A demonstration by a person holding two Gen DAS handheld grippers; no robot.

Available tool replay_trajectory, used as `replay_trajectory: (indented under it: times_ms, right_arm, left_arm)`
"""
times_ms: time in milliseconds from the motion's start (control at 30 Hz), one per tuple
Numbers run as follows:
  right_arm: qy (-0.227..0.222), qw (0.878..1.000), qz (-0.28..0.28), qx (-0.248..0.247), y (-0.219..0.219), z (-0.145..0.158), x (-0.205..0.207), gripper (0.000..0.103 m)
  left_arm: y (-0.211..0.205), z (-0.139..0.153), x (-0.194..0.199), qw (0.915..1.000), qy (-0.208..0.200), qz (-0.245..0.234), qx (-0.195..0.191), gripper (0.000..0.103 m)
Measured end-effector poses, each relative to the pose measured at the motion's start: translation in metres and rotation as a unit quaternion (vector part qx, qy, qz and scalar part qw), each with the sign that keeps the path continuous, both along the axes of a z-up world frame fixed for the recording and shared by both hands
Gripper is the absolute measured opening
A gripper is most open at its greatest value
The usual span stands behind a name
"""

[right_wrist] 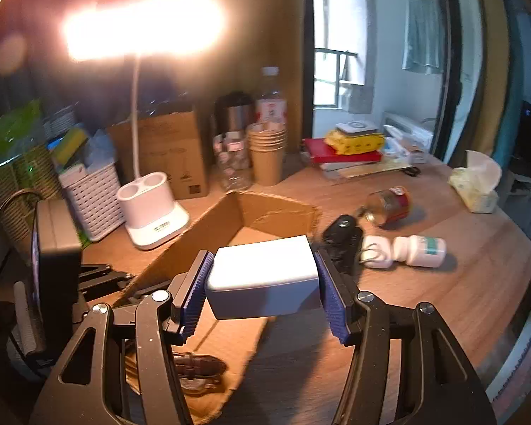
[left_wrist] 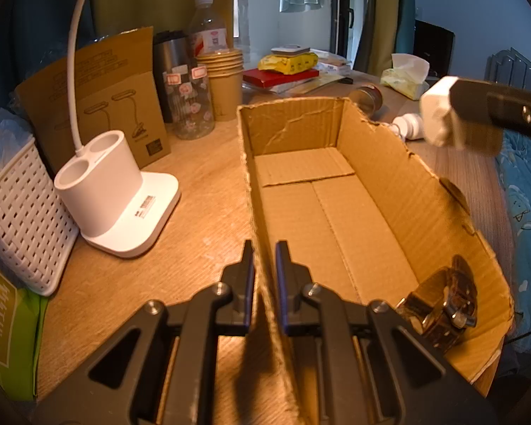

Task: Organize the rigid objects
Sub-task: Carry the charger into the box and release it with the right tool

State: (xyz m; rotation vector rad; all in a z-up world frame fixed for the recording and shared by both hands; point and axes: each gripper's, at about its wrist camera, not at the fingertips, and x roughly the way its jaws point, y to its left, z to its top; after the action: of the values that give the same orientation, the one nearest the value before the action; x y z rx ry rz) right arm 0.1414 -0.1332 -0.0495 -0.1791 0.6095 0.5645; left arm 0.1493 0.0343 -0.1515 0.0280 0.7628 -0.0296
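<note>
An open cardboard box [left_wrist: 336, 212] lies on the wooden desk. My left gripper [left_wrist: 264, 262] is shut on the box's near left wall. A dark metal clamp-like object [left_wrist: 446, 301] lies in the box's near right corner; it also shows in the right wrist view [right_wrist: 194, 368]. My right gripper [right_wrist: 262, 283] is shut on a white rectangular block [right_wrist: 262, 276] and holds it above the box's right wall [right_wrist: 276, 209]. In the left wrist view the block [left_wrist: 439, 117] hangs over the box's far right side. A white pill bottle [right_wrist: 421, 249], a red can [right_wrist: 389, 205] and a black object [right_wrist: 343, 241] lie on the desk.
A white lamp base [left_wrist: 120, 191] and a white basket [left_wrist: 21, 219] stand left of the box. A lamp carton [left_wrist: 99, 95], bottles, paper cups [left_wrist: 224, 81], books [left_wrist: 283, 76] and a tissue pack [right_wrist: 476, 184] crowd the back. The desk edge runs along the right.
</note>
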Motion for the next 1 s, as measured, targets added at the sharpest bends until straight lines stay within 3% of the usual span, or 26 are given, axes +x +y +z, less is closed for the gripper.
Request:
replay_trajectory:
  times_ms: [367, 600, 1000]
  right_arm:
    - [0.027, 0.999, 0.040, -0.024, 0.033, -0.027, -0.005, 0.061]
    - [0.036, 0.996, 0.046, -0.065, 0.046, -0.045, -0.006, 0.061]
    - [0.082, 0.994, 0.044, -0.056, 0.041, -0.052, 0.005, 0.063]
  left_arm:
    - [0.003, -0.001, 0.001, 1.0000, 0.002, 0.004, -0.007, 0.011]
    - [0.004, -0.002, 0.002, 0.9999, 0.004, 0.007, -0.009, 0.011]
    - [0.003, -0.003, 0.003, 1.0000, 0.004, 0.007, -0.006, 0.013]
